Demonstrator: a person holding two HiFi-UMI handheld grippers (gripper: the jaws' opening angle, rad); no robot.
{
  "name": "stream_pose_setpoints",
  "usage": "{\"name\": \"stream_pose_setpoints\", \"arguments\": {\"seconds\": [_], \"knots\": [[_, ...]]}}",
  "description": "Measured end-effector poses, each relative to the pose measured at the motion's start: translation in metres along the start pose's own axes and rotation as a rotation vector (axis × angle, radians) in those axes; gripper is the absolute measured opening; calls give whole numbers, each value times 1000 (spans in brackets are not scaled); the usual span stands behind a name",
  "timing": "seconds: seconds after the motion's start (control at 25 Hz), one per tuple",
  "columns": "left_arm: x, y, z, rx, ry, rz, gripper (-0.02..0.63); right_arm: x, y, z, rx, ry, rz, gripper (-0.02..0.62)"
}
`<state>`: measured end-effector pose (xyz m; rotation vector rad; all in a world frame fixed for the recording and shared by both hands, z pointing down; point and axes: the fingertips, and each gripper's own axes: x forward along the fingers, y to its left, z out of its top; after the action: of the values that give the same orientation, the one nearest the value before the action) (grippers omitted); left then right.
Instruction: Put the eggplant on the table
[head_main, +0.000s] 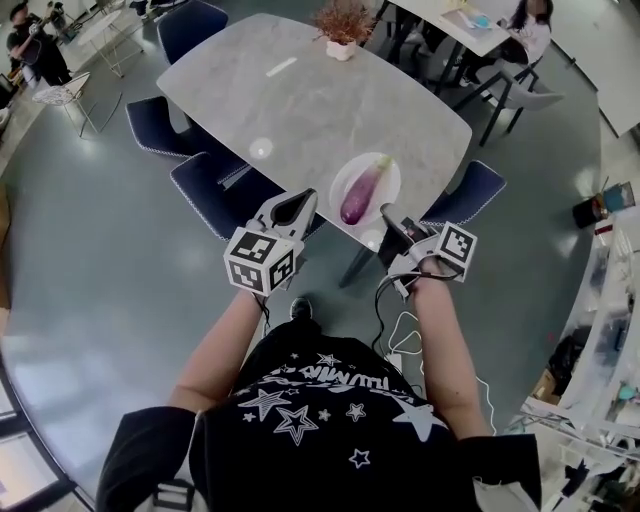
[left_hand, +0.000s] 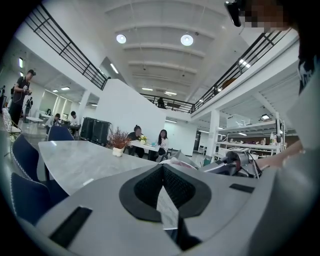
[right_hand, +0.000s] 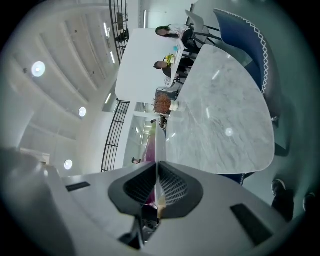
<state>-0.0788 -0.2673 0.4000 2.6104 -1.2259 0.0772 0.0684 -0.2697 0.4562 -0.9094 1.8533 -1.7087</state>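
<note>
A purple eggplant (head_main: 361, 190) with a green stem lies on a white plate (head_main: 384, 172) at the near edge of the grey marble table (head_main: 300, 100). My left gripper (head_main: 304, 198) hovers just left of the plate, off the table's edge, jaws shut and empty. My right gripper (head_main: 386, 210) is just below the plate's near rim, also shut with nothing in it. In the right gripper view, turned on its side, the eggplant (right_hand: 149, 144) shows as a purple strip right beyond the closed jaws (right_hand: 156, 162). The left gripper view looks level over the table (left_hand: 85, 162), its jaws (left_hand: 162, 167) closed.
A potted dried plant (head_main: 342, 25) stands at the table's far end. Dark blue chairs (head_main: 214, 190) (head_main: 468, 192) are tucked at the near corners and along the left side. People sit at another table (head_main: 470, 20) at the back right. A white cable (head_main: 400, 335) trails on the floor.
</note>
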Motion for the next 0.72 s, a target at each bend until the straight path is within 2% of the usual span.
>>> {"name": "stream_pose_setpoints", "arguments": {"seconds": [0.36, 0.6, 0.72], "knots": [[45, 61, 9, -35, 21, -53, 8, 52, -3, 29, 19, -69, -42, 20], [61, 71, 8, -37, 30, -90, 8, 60, -12, 40, 33, -108, -65, 20], [88, 79, 22, -44, 50, -101, 8, 73, -8, 68, 54, -123, -75, 20]]}}
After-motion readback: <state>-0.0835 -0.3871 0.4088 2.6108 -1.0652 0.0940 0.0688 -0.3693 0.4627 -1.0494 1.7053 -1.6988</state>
